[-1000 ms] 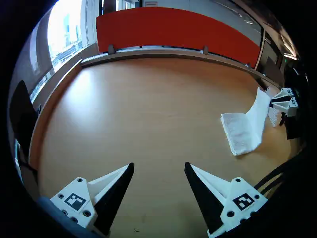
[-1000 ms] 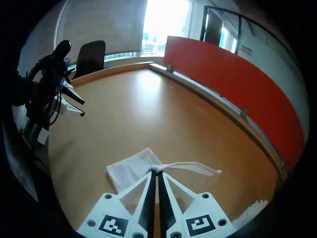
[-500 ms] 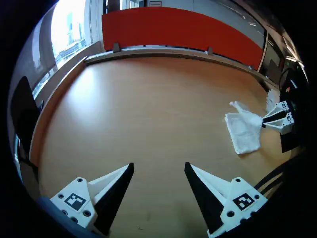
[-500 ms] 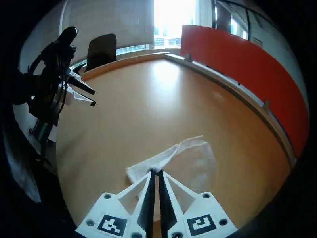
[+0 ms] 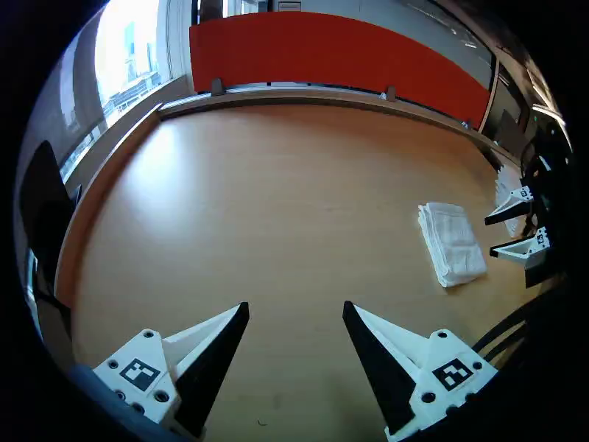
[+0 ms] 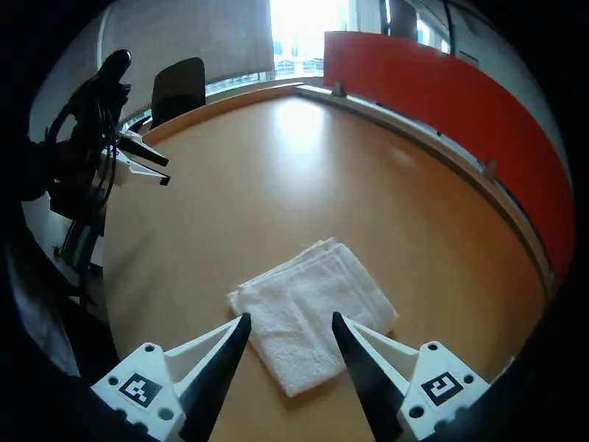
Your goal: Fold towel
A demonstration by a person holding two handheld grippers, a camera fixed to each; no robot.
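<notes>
Folded white towel [image 5: 452, 243]: lies flat on the wooden desk [image 5: 258, 199], at the right of the left gripper view. It forms a compact rectangle, with stacked layers visible along its far short edge. In the right gripper view the towel [image 6: 313, 309] is at lower centre, one corner pointing toward the camera.

Right gripper [image 6: 291, 318]: fingers spread wide and holding nothing. Seen from its own camera, the two fingertips overlap the near part of the towel; whether they touch the cloth cannot be determined there. In the left gripper view the right gripper [image 5: 489, 237] is at the right edge of the frame, just beside the towel's right side, with a clear gap between its fingers.

Left gripper [image 5: 294, 306]: fingers wide apart and empty, above bare desk at the bottom of its own view, well apart from the towel. In the right gripper view the left gripper [image 6: 166, 171] is at upper left.

Surroundings: a red partition panel [image 5: 331, 51] stands along the desk's far edge. A dark office chair [image 6: 177, 88] stands at top left of the right gripper view.
</notes>
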